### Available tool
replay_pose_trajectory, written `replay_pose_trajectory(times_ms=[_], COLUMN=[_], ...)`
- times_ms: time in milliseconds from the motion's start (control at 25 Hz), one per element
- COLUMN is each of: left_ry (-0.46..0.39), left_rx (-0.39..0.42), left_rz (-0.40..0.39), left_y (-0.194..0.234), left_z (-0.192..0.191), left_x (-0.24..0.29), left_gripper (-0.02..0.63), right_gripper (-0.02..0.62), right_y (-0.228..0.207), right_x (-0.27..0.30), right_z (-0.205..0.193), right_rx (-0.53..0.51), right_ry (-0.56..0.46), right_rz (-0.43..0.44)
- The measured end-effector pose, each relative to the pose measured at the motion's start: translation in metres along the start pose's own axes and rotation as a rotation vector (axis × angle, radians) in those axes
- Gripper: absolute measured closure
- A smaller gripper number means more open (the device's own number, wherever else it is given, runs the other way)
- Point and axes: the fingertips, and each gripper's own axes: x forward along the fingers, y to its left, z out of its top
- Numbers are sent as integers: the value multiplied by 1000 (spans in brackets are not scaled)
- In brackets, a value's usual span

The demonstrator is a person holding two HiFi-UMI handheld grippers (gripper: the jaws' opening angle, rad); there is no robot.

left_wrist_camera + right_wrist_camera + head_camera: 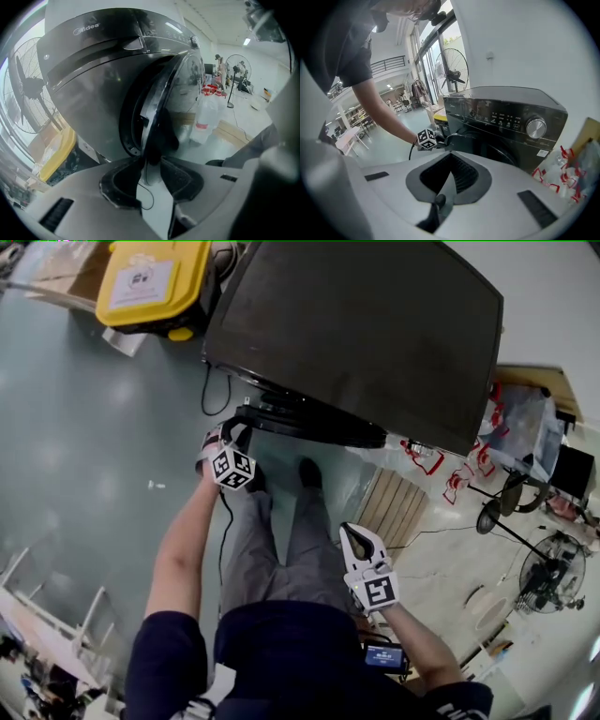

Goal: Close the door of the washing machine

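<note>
left tongs (150,163): clenched on the lower rim of the door (161,105), one pad on each side of its dark edge. the marker cube (232,468) sits just behind them, at the end of the extended left arm (178,559).

right tongs (450,157): pads pressed together, nothing between them. held low at the person's right side, well apart from the machine and pointing towards its front.

door: stands ajar, swung part way out from the round opening of the washing machine (356,334). the opening's dark ring (129,117) shows behind it.

washing machine: dark casing, control panel along the top front with a silver knob (536,127) at its right end. it stands on a pale green floor (94,427), with the person's legs (281,540) directly before it.

surroundings: yellow lidded bin (155,282) just beside the machine; a clear plastic bottle (206,117) on the floor at the machine's other side; a standing fan (551,573) further off on the floor; a second large fan (33,89) beyond the yellow bin.
</note>
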Motion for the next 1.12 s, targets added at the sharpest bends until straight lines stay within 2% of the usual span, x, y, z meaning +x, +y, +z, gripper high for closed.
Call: replay_pose_trajectory(times_ms=[440,680,1120], left_ry=[-39,-44,-35], left_rx=[50,70,86], left_rz=[-27,-35,-25], left_y=[12,17,25], left_z=[14,18,29], left_x=[9,15,24], left_gripper=[465,465,463], right_gripper=[575,575,575], right_y=[15,21,-2], right_x=[6,18,13], right_z=[1,11,20], right_rx=[91,102,133], right_ry=[-32,-70,-105], right_rz=[-108,-102,-97])
